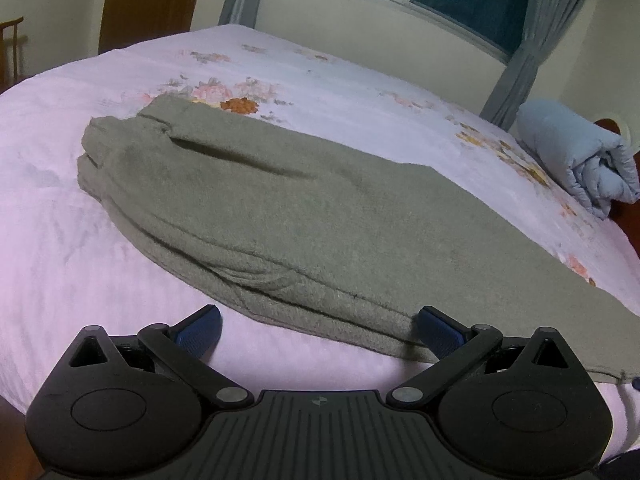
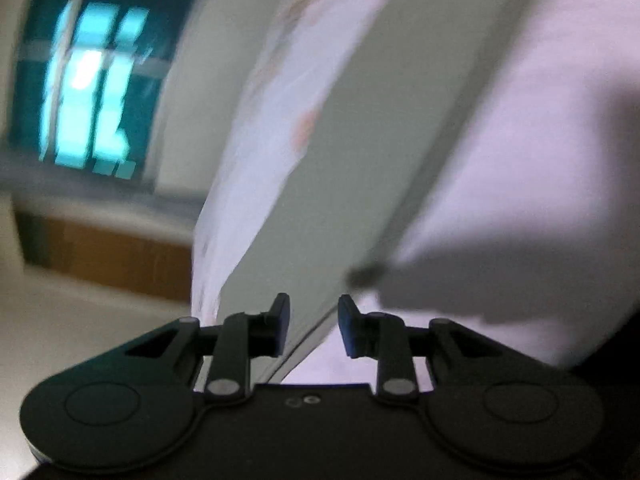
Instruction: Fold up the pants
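Soft grey-green fleece pants (image 1: 320, 208) lie folded lengthwise on the pale floral bedsheet (image 1: 80, 260). My left gripper (image 1: 320, 330) gapes wide at their near edge; my right gripper (image 2: 314, 322), blurred, is partly spread. Next, I judge: pinch the ends and fold crosswise.

Olive-green pants (image 1: 280, 208): thick fleecy cloth, matt, nubby pile, ribbed knit along near folded edge. Bed sheet (image 1: 72, 248): smooth pale cloth, soft sheen, printed flowers far side. Rolled quilt (image 1: 576, 160) far right: light-blue puffy fabric, stitched, matt. Left gripper (image 1: 320, 330): matt black plastic body, ribbed centre panel, dull metal pivot pins, blue textured rubbery fingertips (image 1: 438, 332). Right gripper (image 2: 314, 326): same matt black plastic, grey pins; rest blurred. Door (image 1: 148, 0) far left: brown wood, satin finish. Curtains (image 1: 536, 40): grey woven cloth.
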### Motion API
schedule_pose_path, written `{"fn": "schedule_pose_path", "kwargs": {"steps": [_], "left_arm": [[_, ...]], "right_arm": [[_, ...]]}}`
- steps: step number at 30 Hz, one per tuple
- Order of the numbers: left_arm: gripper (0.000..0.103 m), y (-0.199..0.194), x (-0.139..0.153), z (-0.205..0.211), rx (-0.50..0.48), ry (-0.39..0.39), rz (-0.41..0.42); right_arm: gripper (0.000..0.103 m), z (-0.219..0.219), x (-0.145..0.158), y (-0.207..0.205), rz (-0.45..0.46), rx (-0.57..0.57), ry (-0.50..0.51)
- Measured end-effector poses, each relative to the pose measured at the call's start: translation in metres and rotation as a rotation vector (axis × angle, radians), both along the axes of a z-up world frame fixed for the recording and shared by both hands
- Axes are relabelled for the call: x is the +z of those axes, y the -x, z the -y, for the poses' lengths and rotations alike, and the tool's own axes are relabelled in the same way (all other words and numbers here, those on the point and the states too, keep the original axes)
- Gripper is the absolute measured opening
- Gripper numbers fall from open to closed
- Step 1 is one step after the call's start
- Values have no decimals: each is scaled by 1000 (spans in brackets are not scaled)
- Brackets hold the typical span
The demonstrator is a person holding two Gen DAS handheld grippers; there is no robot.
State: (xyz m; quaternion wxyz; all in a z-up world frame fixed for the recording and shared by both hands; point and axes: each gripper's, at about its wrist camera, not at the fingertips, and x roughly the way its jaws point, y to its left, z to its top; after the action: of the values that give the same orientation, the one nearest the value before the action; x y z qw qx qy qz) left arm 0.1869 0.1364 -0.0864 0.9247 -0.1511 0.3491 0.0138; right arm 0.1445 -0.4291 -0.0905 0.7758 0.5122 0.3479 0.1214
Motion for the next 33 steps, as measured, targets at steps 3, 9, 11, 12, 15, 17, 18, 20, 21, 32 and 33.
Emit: {"fn": "schedule_pose_path", "kwargs": {"steps": [3, 9, 11, 12, 15, 17, 18, 20, 21, 32, 33], "left_arm": [[103, 2, 4, 4, -17, -4, 4], [103, 17, 4, 1, -16, -11, -13], [103, 21, 4, 1, -22, -24, -13], [103, 22, 5, 3, -26, -33, -8], [103, 17, 10, 12, -52, -68, 10], [103, 10, 13, 22, -74, -74, 22], [103, 7, 15, 26, -83, -74, 25], [103, -1, 17, 37, -99, -74, 32], [103, -4, 17, 43, -99, -79, 31], [103, -16, 18, 75, -108, -124, 10], [103, -15, 19, 75, -108, -128, 8]], "right_arm": [[19, -50, 5, -32, 26, 125, 22], [5, -98, -25, -59, -80, 200, 85], [16, -86, -12, -51, -58, 170, 61], [21, -73, 3, -43, 7, 116, 73], [22, -10, 29, -21, 105, -48, 124], [22, 46, 28, -6, 78, -211, 123], [22, 72, 24, 2, 44, -294, 113], [22, 121, 14, 27, -19, -455, 77], [22, 135, 9, 35, -39, -501, 65], [21, 170, -52, 41, -31, -659, -234], [21, 173, -52, 45, -24, -658, -247]]}}
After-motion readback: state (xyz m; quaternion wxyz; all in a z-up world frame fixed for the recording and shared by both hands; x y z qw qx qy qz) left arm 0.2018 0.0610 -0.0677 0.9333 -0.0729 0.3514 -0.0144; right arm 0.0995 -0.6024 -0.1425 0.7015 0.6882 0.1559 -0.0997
